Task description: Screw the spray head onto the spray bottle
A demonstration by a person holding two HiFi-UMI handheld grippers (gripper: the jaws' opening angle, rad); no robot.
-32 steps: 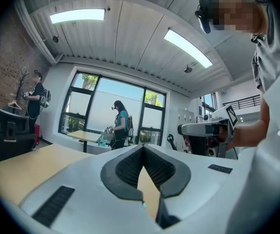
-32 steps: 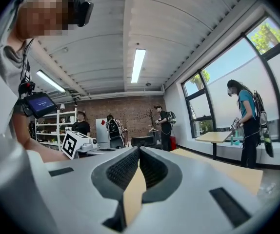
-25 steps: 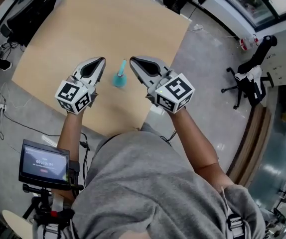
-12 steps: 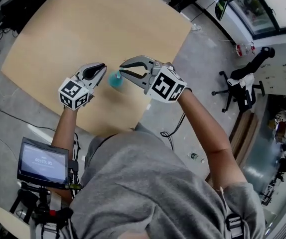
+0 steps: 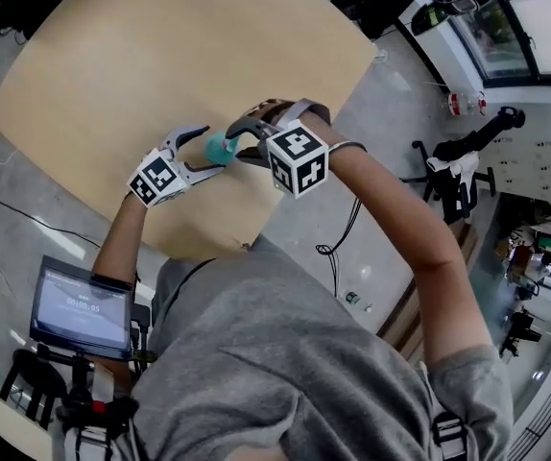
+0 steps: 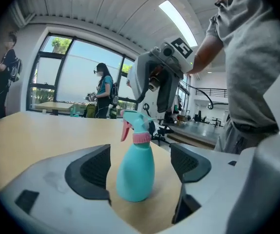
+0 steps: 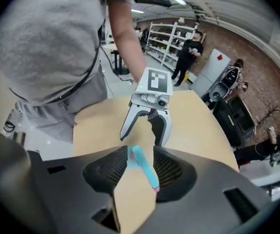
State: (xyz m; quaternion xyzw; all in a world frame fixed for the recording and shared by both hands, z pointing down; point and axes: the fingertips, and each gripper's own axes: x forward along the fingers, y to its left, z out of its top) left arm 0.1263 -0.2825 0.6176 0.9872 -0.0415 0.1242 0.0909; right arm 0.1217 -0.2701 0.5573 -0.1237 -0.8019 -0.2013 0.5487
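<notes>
Spray bottle upright nr table's near edge, axis vert., spray head facing away from person; L gripper & R gripper jaws just opened, loose round it.

Spray bottle: body solid turquoise, no print visible.
Spray head: turquoise housing, pink trigger, pink collar ring at the neck.
Counter: uniform pale tan wood tone, no pattern.
Floor: glossy mid grey.
Shirt: plain grey.
Office chair: black with a white patch.
Brick wall: red-brown brick pattern.
Ceiling: white, ribbed in parallel lines.
</notes>
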